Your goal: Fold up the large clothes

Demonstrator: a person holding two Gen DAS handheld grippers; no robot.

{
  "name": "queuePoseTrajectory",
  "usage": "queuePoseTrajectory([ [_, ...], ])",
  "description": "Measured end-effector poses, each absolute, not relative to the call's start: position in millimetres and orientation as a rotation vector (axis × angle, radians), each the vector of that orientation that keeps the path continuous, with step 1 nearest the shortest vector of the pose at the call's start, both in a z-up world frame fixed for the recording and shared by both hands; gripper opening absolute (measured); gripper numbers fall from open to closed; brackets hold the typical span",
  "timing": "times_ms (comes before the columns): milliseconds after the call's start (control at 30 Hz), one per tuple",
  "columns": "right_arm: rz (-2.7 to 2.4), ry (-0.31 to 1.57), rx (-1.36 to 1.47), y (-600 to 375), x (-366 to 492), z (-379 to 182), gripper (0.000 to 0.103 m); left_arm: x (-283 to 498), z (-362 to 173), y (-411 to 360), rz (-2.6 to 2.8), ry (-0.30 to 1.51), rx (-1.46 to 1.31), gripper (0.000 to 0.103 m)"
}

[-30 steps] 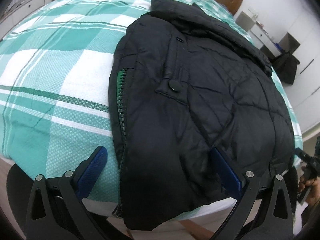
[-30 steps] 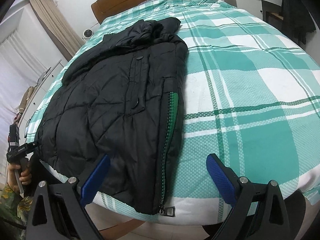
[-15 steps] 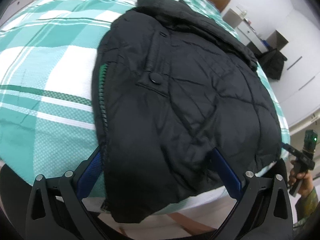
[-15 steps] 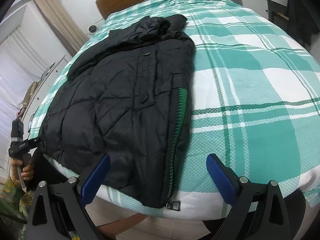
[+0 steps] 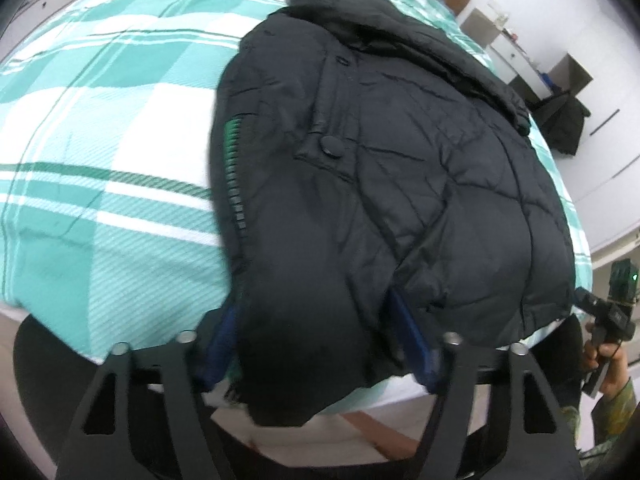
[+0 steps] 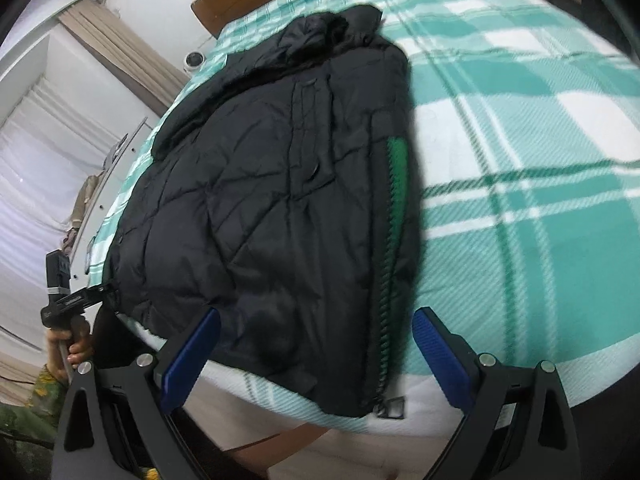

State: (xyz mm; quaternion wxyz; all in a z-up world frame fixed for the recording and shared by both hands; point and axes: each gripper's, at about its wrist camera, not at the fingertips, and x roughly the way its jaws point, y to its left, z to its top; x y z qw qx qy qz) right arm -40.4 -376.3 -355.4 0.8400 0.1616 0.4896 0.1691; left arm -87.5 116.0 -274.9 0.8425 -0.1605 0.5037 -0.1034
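Black quilted puffer jacket (image 5: 400, 168) lies at the near edge of the green plaid bed (image 5: 100, 128). Grab-hem step: left gripper (image 5: 320, 344) closing over the hem bulge; right gripper (image 6: 316, 348) wide, narrowing, nothing clamped. Next likely: lift hem toward collar.

No text, label, brand, number or sign is showing legibly in either view. The only candidate is a pale marking on the black bar of the left gripper (image 6: 86, 298), appearing at the left edge of the right wrist view, and it is coming out too small and blurred to read. The black jacket (image 5: 400, 184) lying on the bed (image 5: 100, 120) is showing no readable tag or logo.
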Motion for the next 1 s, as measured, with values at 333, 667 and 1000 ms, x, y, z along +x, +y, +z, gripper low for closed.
queuePoseTrajectory([
  [333, 0.344, 1.057, 0.316, -380.0, -43.8, -331.1, 0.018, -98.1, -253.0, 122.9, -0.246, 1.060, -0.277, 0.016],
  [667, 0.433, 1.132, 0.305, -394.2, -70.4, -314.6, 0.018, -132.7, -246.5, 120.1, -0.363, 1.149, -0.209, 0.016],
  [1000, 0.684, 0.979, 0.542, -424.1, -101.4, -229.0, 0.015, -169.0, -164.9, 178.1, -0.532, 1.003, -0.547, 0.014],
])
